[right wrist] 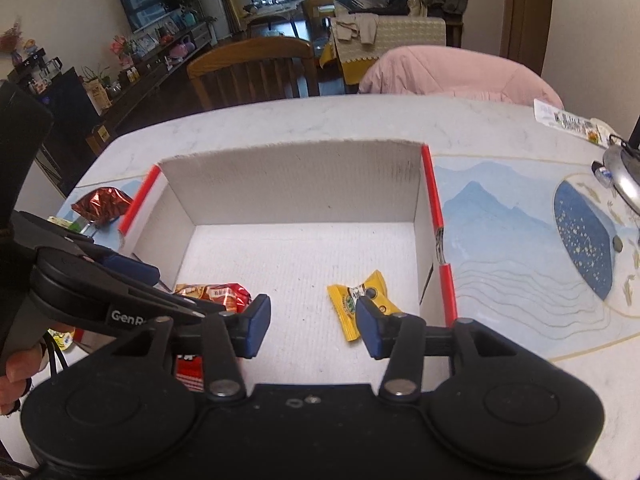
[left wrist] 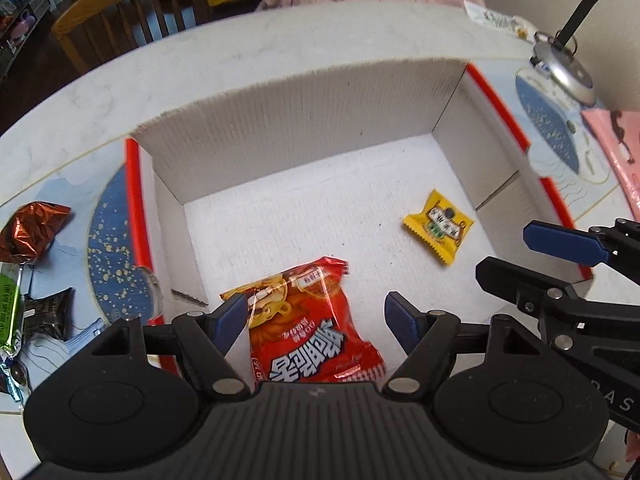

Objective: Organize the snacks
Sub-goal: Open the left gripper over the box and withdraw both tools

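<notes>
Inside the white box (left wrist: 304, 128), a red snack packet (left wrist: 316, 328) lies between the apart left tongs (left wrist: 316, 320); a yellow packet (right wrist: 362, 300) lies beneath the apart, empty right tongs (right wrist: 312, 326). Crowded tongs could collide.

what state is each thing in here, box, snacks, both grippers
cardboard box: open-topped, on the table
red snack bag: lying flat in the box, between the left gripper's open fingers, not pinched
yellow candy: lying loose on the box floor
left gripper: open
right gripper: open, empty
brown foil snack: outside the box, on the table
</notes>
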Demonstrator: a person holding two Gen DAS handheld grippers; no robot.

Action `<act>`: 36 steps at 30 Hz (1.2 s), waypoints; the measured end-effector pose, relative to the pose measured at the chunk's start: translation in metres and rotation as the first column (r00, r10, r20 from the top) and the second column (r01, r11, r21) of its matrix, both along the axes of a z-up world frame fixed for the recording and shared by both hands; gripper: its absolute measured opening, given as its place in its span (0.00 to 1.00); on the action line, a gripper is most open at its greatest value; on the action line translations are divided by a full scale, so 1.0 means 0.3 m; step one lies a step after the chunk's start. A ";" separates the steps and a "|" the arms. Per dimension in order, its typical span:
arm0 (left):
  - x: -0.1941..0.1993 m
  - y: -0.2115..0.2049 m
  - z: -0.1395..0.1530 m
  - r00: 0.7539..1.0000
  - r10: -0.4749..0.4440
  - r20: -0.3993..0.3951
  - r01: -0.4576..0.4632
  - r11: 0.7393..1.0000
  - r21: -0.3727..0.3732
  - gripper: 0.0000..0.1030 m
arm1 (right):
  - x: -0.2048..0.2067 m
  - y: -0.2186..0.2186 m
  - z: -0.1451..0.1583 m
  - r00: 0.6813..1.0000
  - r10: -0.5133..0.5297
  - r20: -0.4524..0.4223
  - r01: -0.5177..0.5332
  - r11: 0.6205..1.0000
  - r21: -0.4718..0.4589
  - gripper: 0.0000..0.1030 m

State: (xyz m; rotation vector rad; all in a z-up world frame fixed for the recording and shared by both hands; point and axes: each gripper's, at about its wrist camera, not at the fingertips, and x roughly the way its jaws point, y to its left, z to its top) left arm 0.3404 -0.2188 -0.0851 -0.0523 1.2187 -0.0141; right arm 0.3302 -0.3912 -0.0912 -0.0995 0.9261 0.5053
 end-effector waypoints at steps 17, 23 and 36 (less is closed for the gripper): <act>-0.253 0.179 0.229 0.974 0.100 0.205 -0.094 0.995 -0.039 0.73 | -0.159 0.123 0.169 0.988 0.101 0.121 -0.109 0.992 0.068 0.76; -0.362 0.285 0.270 0.954 0.139 0.266 -0.130 0.990 -0.050 0.73 | -0.229 0.227 0.194 0.979 0.137 0.151 -0.149 0.987 0.067 0.84; -0.565 0.588 0.285 0.911 0.226 0.345 -0.227 0.973 -0.039 0.78 | -0.366 0.516 0.191 0.954 0.224 0.200 -0.246 0.965 0.092 1.00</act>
